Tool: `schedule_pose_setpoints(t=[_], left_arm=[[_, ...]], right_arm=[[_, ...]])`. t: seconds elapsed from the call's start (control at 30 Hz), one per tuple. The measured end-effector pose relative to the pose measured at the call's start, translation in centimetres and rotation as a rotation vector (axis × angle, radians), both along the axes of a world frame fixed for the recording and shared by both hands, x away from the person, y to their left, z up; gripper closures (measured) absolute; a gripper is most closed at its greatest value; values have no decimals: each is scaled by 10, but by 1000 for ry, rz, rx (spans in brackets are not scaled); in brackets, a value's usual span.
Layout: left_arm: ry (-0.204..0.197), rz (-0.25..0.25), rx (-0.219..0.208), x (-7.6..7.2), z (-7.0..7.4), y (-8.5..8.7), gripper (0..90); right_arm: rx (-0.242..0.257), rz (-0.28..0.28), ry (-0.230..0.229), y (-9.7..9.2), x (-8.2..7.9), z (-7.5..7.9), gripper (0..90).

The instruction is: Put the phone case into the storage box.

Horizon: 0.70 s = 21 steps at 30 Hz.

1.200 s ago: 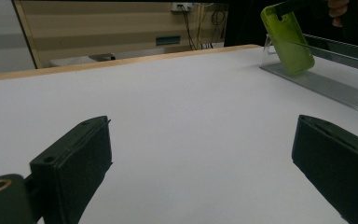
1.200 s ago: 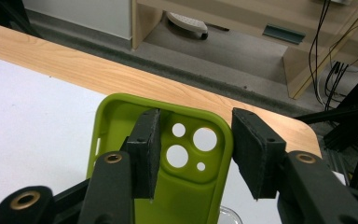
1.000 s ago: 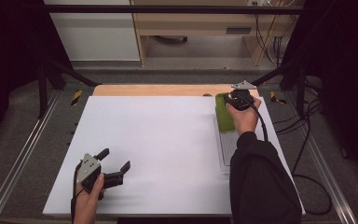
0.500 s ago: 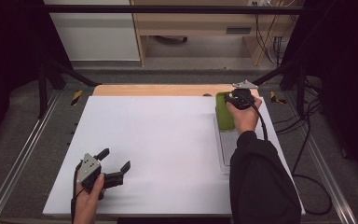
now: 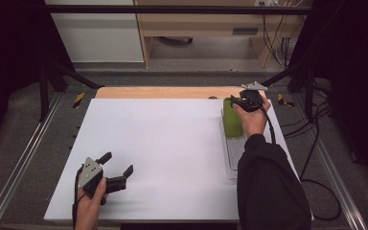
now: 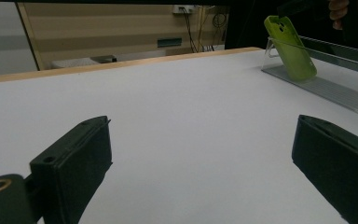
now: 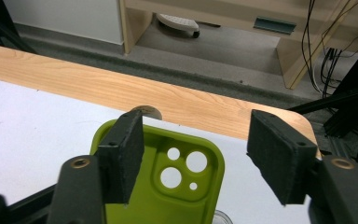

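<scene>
The green phone case [image 5: 232, 120] stands in the clear rack [image 5: 234, 155], at the rack's far end. The rack lies on the white table top [image 5: 163, 153] along that top's right edge. The case leans back against the rack's clear support, as the left gripper view [image 6: 291, 49] shows. Its long axis runs from the rack base up to its top edge, tilted off vertical. The camera cut-outs sit at the upper end, and the hollow inner face shows in the right gripper view [image 7: 168, 186].

The right gripper [image 5: 242, 101] is held over the top end of the case. Its jaws have just been opening and now stand apart. The upper edge of the case lies between and below them; the left pad is in front of the case's left edge, and the right pad is clear of it.

The left gripper [image 5: 117, 165] sits well apart from the rack, near the front left of the table top. Its jaws are spread wide with bare table between them.

A light wood strip [image 5: 167, 92] borders the table top's far edge. Beyond it are a grey floor [image 5: 196, 55], a white cabinet [image 5: 96, 31] and a wooden bench [image 5: 206, 21] with cables [image 5: 280, 36] hanging beside it. Metal rails [image 5: 14, 167] flank the table.
</scene>
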State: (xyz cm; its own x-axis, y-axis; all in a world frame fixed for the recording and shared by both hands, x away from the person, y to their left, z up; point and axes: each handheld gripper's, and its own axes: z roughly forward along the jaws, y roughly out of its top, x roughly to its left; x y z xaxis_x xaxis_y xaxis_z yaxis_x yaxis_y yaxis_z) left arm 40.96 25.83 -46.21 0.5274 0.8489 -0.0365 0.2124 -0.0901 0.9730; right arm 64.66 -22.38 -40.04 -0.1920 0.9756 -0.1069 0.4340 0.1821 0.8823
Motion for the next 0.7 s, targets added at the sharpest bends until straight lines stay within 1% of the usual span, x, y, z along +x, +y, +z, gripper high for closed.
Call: schedule_pose_setpoints(t=[0.3, 0.4, 0.57, 0.7], left_arm=[[0, -2, -1, 0, 0, -1, 41], [-1, -3, 2, 0, 0, -1, 41], [-1, -2, -2, 0, 0, -1, 41], [-2, -3, -1, 0, 0, -1, 41]], right_arm=[[20, -28, 1, 0, -1, 2, 217], [30, -48, 11, -1, -1, 3, 167], [27, -64, 4, -2, -2, 5, 137], [29, -73, 10, -2, -2, 5, 112]])
